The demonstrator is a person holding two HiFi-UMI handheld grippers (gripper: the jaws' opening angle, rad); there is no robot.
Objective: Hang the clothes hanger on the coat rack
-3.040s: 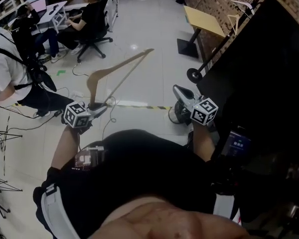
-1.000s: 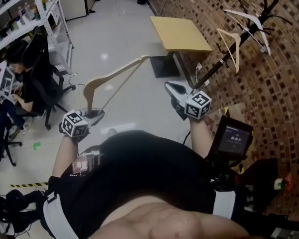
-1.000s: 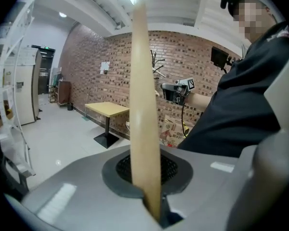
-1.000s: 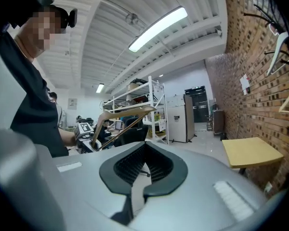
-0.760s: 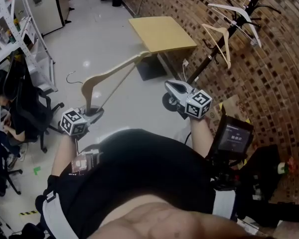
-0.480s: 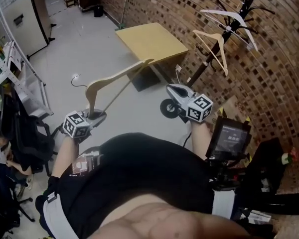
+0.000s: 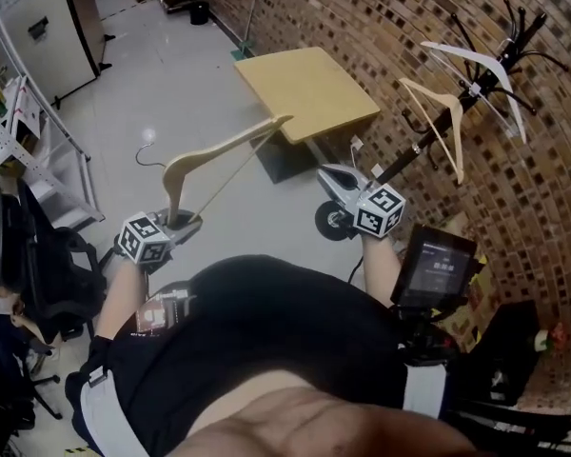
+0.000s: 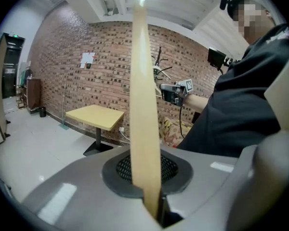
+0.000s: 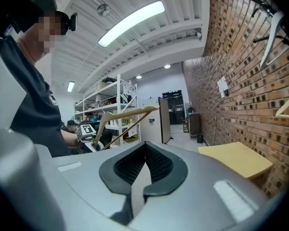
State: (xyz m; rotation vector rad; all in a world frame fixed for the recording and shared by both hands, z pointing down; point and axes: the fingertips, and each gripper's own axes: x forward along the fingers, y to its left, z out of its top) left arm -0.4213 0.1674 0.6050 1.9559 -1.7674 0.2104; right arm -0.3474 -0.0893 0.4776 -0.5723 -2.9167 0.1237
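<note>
A wooden clothes hanger (image 7: 224, 146) stands up from my left gripper (image 7: 179, 219), which is shut on one end of it. Its other arm reaches toward the table and its wire hook (image 7: 147, 152) points left. In the left gripper view the hanger (image 8: 144, 105) rises as a pale strip between the closed jaws. My right gripper (image 7: 328, 172) is shut and holds nothing. The black coat rack (image 7: 409, 150) leans up along the brick wall at the upper right. It carries a wooden hanger (image 7: 440, 112) and a white one (image 7: 481, 65). The rack is well beyond both grippers.
A yellow table (image 7: 309, 89) stands against the brick wall (image 7: 381, 17), left of the rack. The rack's round base (image 7: 329, 223) shows under my right gripper. Metal shelving (image 7: 9, 93) and a chair draped in dark clothing (image 7: 38, 255) fill the left side.
The view has swung from the desks and seated people round to the brick wall. Table and coat rack now sit ahead. Both grippers keep their pose, the hanger still gripped.
</note>
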